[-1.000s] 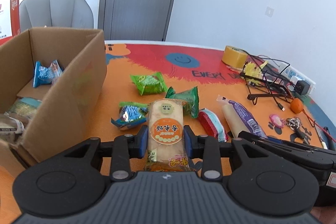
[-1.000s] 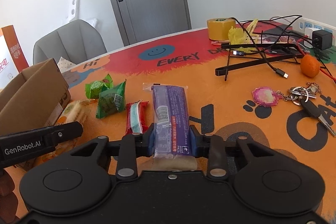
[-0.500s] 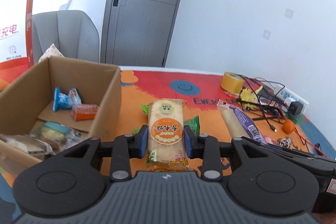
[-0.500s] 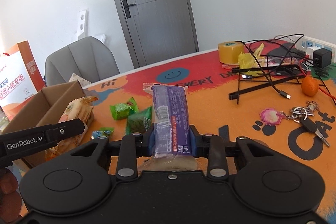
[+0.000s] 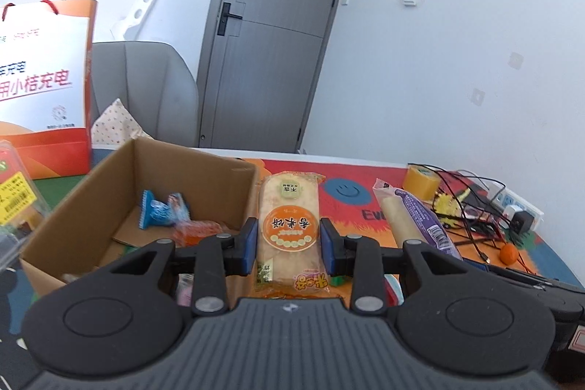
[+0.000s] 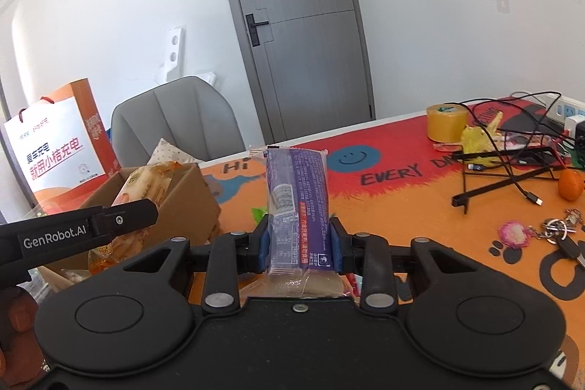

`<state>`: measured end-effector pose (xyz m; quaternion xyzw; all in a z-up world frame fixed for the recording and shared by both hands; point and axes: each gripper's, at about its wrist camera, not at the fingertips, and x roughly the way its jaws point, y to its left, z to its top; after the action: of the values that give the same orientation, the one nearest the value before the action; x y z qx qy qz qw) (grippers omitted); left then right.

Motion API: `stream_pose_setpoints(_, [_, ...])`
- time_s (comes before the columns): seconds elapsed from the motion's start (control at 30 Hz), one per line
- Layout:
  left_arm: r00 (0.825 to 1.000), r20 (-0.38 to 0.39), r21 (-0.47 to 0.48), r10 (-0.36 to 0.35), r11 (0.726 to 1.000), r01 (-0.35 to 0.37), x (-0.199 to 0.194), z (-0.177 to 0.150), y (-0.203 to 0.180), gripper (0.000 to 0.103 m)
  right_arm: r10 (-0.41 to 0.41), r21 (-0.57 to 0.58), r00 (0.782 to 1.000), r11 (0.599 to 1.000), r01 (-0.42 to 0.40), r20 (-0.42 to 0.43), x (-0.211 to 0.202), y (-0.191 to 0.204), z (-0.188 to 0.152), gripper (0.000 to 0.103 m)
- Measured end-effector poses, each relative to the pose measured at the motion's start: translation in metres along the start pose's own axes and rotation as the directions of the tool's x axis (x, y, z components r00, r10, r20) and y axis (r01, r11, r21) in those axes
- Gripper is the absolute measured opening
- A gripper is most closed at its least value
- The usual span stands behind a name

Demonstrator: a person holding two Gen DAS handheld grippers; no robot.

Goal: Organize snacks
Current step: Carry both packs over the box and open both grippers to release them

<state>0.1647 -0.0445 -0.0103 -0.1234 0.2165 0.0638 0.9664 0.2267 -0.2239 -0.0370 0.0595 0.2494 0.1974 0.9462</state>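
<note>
My left gripper (image 5: 289, 243) is shut on an orange rice cracker pack (image 5: 289, 225), held in the air by the right wall of an open cardboard box (image 5: 109, 178). The box holds a blue candy (image 5: 162, 209), an orange snack (image 5: 197, 231) and other packets. My right gripper (image 6: 298, 245) is shut on a purple-wrapped bread roll (image 6: 296, 192), held above the table right of the box (image 6: 182, 203). The roll also shows in the left wrist view (image 5: 413, 218), and the cracker pack in the right wrist view (image 6: 142, 189).
An orange and red mat (image 6: 402, 200) covers the table. A tape roll (image 6: 446, 123), tangled cables (image 6: 512, 148), a small orange (image 6: 570, 183) and keys (image 6: 548, 231) lie at the right. A paper bag (image 5: 44, 90) and a grey chair (image 5: 146, 86) stand behind the box.
Both grippers have risen from the table with their packs and moved left toward the box. The loose snacks on the mat have dropped out of sight behind the grippers.
</note>
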Motion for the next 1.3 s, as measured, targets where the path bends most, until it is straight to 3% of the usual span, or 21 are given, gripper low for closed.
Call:
stream_pose_setpoints(0.53, [0.997, 0.04, -0.058, 0.059, 0.997, -0.056, -0.011, 0.019, 0.063, 0.034, 0.048, -0.057, 0.999, 0.997, -0.048, 0.003, 0.015, 0.06, 0.012, 0.032])
stream_pose_setpoints(1.0, [0.994, 0.0, -0.116, 0.113, 0.987, -0.112, -0.002, 0.025, 0.113, 0.034, 0.075, -0.102, 0.997, 0.992, -0.076, -0.014, 0.034, 0.101, 0.017, 0.032])
stream_pose_setpoints(1.3, [0.992, -0.016, -0.156, 0.125, 0.98, -0.126, -0.007, 0.023, 0.129, 0.041, 0.089, -0.114, 0.995, 0.989, -0.093, -0.035, 0.043, 0.117, 0.015, 0.032])
